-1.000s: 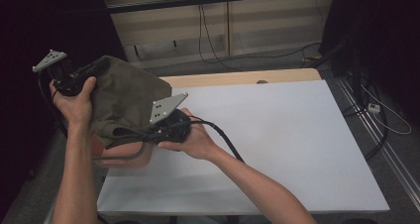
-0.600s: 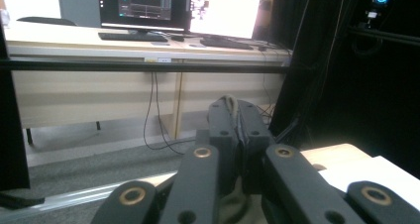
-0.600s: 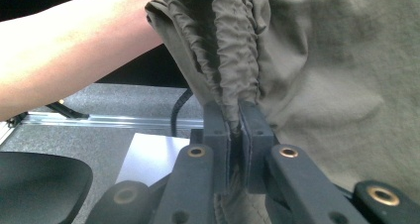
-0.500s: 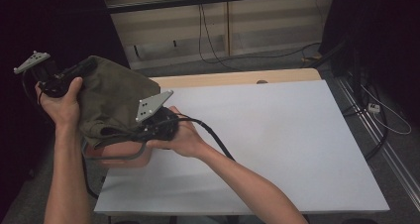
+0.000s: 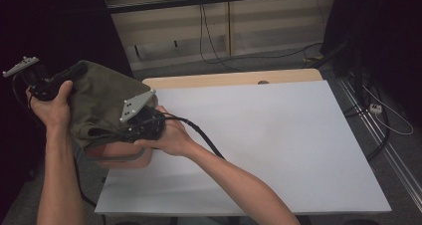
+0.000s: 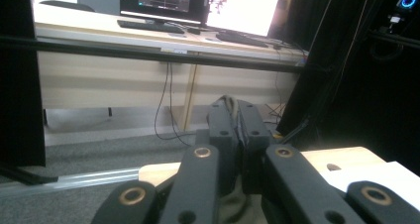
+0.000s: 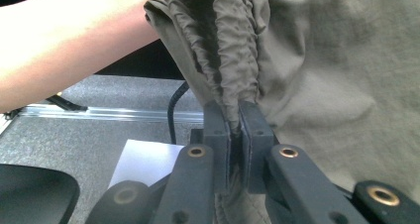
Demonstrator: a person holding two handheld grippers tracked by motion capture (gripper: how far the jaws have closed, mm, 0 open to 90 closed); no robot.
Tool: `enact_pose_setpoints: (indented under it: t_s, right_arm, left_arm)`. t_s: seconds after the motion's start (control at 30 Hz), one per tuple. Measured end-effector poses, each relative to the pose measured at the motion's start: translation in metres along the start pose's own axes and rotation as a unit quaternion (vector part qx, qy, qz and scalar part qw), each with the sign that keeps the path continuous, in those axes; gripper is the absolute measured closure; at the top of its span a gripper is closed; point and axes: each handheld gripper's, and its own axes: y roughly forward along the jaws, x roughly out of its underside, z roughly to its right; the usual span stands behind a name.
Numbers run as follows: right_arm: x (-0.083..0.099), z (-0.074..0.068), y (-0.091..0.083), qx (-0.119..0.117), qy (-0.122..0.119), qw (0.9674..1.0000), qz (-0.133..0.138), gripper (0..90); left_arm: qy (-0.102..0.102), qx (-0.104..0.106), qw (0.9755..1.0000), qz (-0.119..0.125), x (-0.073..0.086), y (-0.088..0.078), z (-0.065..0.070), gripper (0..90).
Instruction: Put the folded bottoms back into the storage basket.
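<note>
You have swung the olive cloth further out past the bench's left edge, both the left hand-held gripper and right hand-held gripper still pinching its edges, so it hangs off the bench.

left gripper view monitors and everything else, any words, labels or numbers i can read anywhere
None can be read.
The two monitors on the far desk in the left gripper view show bright windows, too blurred to read.
The olive-green cloth, both grippers' grey plates and the white table carry no visible text.
</note>
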Motion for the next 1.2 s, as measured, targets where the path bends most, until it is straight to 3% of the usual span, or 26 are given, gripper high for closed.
enact_pose_setpoints:
  t_s: [0.3,0.43,0.6,0.93,1.2]
  right_arm:
    - [0.002,-0.004,0.022,0.008,0.000,0.9999,-0.013,84.8]
    - [0.010,-0.005,0.032,0.019,0.012,0.9997,-0.014,84.8]
    - [0.015,-0.008,0.044,0.026,0.011,0.9994,-0.019,84.7]
    - [0.016,-0.013,0.053,0.039,0.010,0.9989,-0.026,84.6]
    - [0.017,-0.006,0.057,0.037,0.020,0.9988,-0.025,84.1]
  left_arm:
    - [-0.004,0.016,0.9997,-0.018,0.012,0.008,-0.017,87.5]
    - [0.004,0.010,0.9994,-0.033,0.022,0.013,-0.019,87.5]
    - [0.006,0.011,0.9993,-0.035,0.029,0.015,-0.027,87.5]
    - [-0.007,0.013,0.9990,-0.043,0.037,0.019,-0.041,87.4]
    - [-0.008,0.006,0.9980,-0.062,0.041,0.032,-0.048,87.4]
